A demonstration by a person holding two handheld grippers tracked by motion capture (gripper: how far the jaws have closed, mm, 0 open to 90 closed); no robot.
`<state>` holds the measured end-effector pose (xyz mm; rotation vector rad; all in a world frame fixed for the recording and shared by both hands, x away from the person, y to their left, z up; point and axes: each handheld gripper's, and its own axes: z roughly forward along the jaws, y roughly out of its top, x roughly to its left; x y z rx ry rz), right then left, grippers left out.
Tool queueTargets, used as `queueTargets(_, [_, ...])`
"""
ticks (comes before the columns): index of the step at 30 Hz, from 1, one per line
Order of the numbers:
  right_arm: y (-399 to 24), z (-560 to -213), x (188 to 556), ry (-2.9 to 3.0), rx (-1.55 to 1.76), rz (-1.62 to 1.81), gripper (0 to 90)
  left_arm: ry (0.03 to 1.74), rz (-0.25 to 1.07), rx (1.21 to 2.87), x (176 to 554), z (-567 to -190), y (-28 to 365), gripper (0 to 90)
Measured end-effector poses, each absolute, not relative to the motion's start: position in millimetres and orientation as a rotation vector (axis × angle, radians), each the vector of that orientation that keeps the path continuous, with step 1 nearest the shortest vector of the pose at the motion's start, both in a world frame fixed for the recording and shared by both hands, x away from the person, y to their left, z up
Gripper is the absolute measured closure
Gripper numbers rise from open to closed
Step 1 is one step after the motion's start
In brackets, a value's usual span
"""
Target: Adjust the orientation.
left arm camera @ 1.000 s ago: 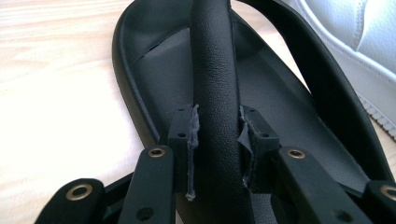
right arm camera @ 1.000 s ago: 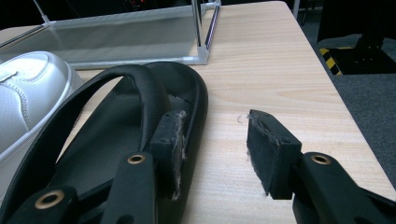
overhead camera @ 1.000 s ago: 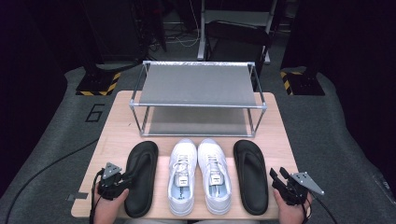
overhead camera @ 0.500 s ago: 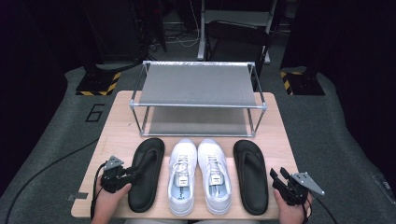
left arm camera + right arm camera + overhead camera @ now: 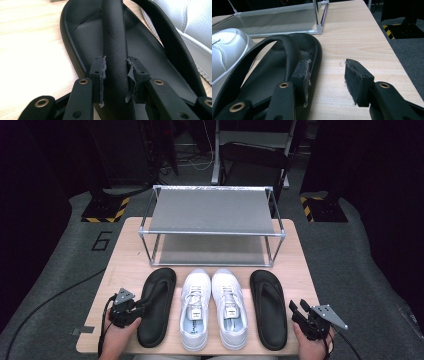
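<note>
One wooden table [image 5: 125, 250] is seen bearing one two-tier metal rack [image 5: 212, 210], with two white sneakers [image 5: 214, 312] set between two black sandals. The left sandal [image 5: 156, 305] lies at the table's near left; its strap [image 5: 113, 45] is clamped by the just-closing left gripper [image 5: 115, 75]. The right gripper [image 5: 332, 80] is held wide open astride the right sandal [image 5: 274, 75]'s outer edge.

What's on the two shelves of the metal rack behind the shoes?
Nothing lies on the top shelf of the rack. The lower shelf's visible front strip is bare; the top shelf covers its rear.
</note>
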<state>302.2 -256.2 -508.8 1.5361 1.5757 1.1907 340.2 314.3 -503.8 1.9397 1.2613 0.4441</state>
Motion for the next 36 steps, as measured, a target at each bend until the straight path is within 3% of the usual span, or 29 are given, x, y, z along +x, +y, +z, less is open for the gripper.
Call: queueTargets(36, [-257.8,-511.1,303.3,1.567,1.553,1.192,54.8,1.211,0.538,1.813,345.8,-481.5,317.1,71.7])
